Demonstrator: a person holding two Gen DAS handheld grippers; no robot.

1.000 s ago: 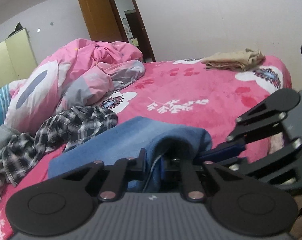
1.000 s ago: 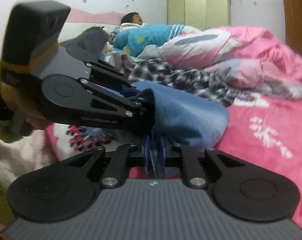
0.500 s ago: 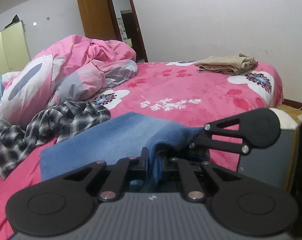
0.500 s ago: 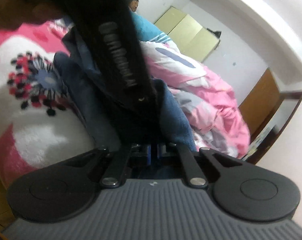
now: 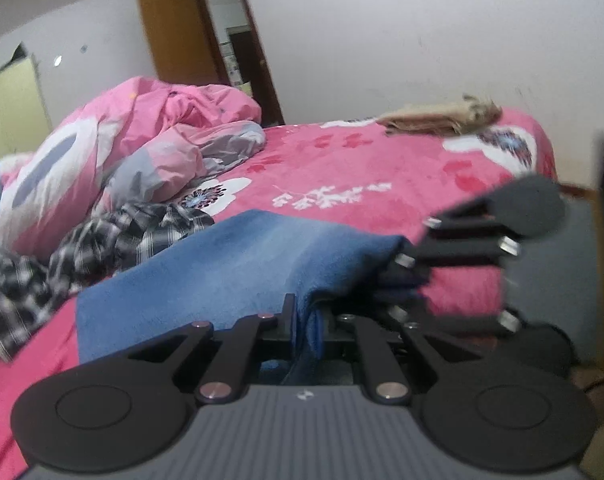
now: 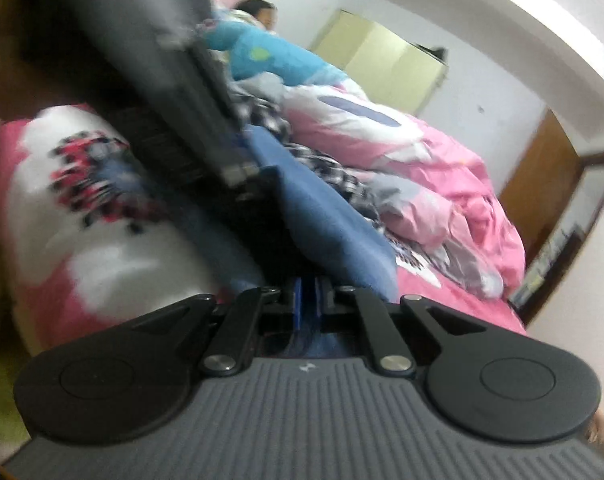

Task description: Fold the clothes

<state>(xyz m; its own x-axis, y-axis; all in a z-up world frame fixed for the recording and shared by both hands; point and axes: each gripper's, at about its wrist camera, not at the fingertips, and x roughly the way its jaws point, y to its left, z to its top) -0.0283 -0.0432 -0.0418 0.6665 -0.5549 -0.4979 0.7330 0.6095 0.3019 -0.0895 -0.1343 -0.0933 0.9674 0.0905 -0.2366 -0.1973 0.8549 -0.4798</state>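
Both the left gripper (image 5: 306,322) and right gripper (image 6: 306,300) pinch the blue garment (image 5: 237,264) over the pink bed (image 5: 342,172). A plaid shirt (image 5: 113,240) and rumpled pink duvet (image 5: 141,144) crowd beside it; folded beige clothes (image 5: 438,118) lie well apart.

- No words, brand names, numbers or signs can be read in either wrist view.
- A small pale mark sits on the grey ribbed gripper body (image 5: 304,395) in the left wrist view, too small to make out.
- The same kind of mark shows on the other gripper body (image 6: 306,367), also unreadable.
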